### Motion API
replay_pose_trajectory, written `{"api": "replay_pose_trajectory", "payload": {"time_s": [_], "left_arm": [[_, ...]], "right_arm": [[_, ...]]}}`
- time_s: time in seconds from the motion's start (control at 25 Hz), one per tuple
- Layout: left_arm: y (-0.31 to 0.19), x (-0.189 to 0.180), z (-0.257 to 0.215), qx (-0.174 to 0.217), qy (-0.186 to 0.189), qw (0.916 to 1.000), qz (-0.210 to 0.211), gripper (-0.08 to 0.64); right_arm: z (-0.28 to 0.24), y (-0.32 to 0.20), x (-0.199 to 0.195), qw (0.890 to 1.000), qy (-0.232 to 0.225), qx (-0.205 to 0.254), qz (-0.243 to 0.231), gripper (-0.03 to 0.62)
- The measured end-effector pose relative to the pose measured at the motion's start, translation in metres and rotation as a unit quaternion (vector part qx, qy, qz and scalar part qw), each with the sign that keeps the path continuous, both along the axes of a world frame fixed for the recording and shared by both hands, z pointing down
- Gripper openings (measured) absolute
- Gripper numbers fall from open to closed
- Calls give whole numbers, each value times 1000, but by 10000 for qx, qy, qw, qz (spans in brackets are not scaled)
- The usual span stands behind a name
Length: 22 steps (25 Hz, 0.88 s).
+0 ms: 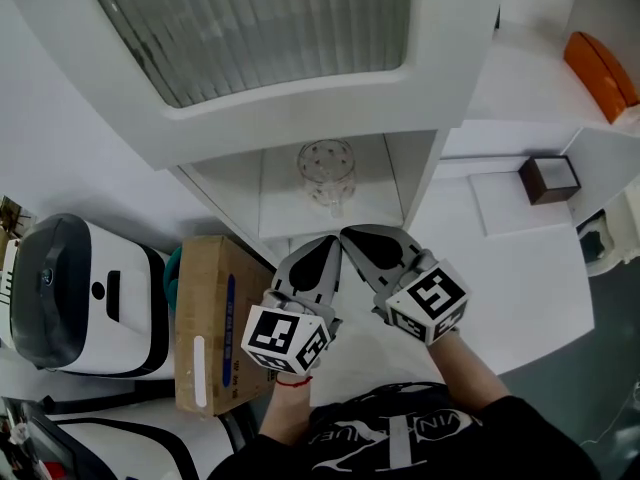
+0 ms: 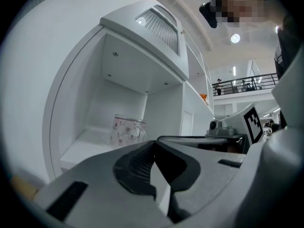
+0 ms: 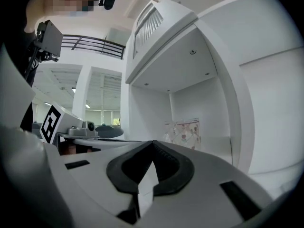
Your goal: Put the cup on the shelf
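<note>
The clear, flower-patterned glass cup [image 1: 327, 173] stands upright in the white shelf recess [image 1: 283, 196] at centre frame, apparently delivered, since the left gripper [image 1: 332, 242] and right gripper [image 1: 347, 234] just below have their jaws together, empty.

— Where is there a way into the white shelf niche [image 1: 283, 193]?
— Through its open front. Bare shelf floor lies on both sides of the clear patterned glass cup [image 1: 327, 171], which stands near the middle.
— What stands in the way?
— The niche's side walls [image 1: 418, 173], and the white ribbed-panel hood [image 1: 270, 28] overhanging above. A brown cardboard box [image 1: 205, 318] crowds the left. To the right, the white worktop [image 1: 520, 293] lies open up to a small dark-brown box [image 1: 550, 178].
</note>
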State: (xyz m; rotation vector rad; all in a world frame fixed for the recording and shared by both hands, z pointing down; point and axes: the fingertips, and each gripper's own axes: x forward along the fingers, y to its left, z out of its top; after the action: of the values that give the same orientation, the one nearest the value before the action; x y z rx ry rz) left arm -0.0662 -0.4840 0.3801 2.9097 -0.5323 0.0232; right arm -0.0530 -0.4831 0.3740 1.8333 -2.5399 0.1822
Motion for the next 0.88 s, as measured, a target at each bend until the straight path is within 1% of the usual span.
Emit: {"api": "replay_pose_trajectory", "payload": {"time_s": [0.32,0.88], "left_arm": [[17,-15,-3,-354,190,9992,-12,6],[45,-36,-6,-374,146,9991,-105,6]], "right_arm": [[-5,20,-15,10000,-42,-54,6,3],[-8,49,-36,10000,-30,-39,-81,3]]}}
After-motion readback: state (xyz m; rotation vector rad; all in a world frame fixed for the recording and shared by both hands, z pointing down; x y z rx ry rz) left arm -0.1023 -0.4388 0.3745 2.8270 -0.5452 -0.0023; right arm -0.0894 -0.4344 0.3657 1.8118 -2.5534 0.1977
